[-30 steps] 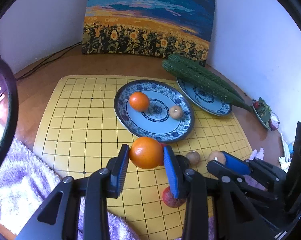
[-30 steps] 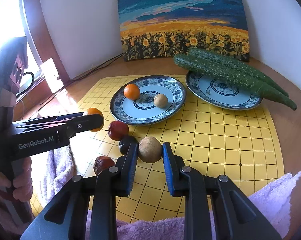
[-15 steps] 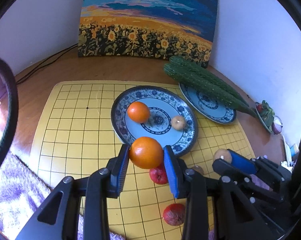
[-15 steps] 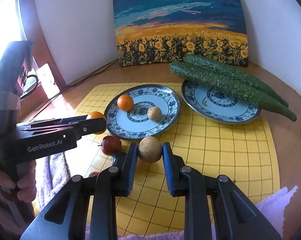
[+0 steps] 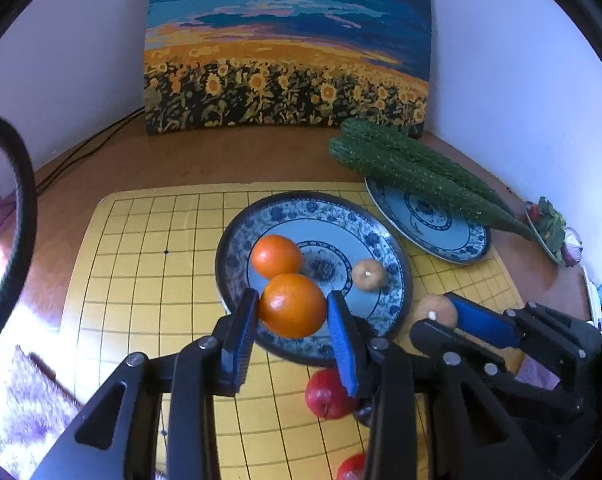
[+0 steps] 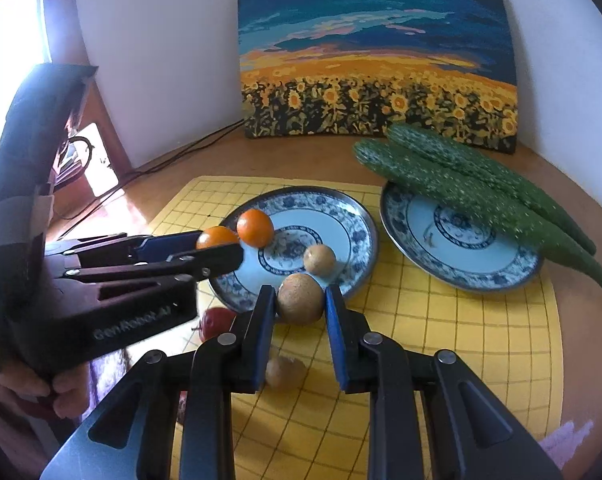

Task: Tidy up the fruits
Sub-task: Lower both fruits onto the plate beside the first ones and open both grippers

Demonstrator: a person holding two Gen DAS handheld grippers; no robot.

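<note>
My left gripper [image 5: 293, 308] clamps an orange [image 5: 292, 305]; my right gripper [image 6: 299, 300] clamps a brown fruit [image 6: 299, 298], both over the near plate [image 6: 353, 216].

I see a brown wooden table [image 6: 573, 216] carrying a yellow gridded mat [image 6: 453, 344], a sunflower painting [image 6: 377, 60] leaning on the wall, black cables [image 5: 81, 152], and a purple fluffy towel [image 5: 25, 420] at the near edge.
</note>
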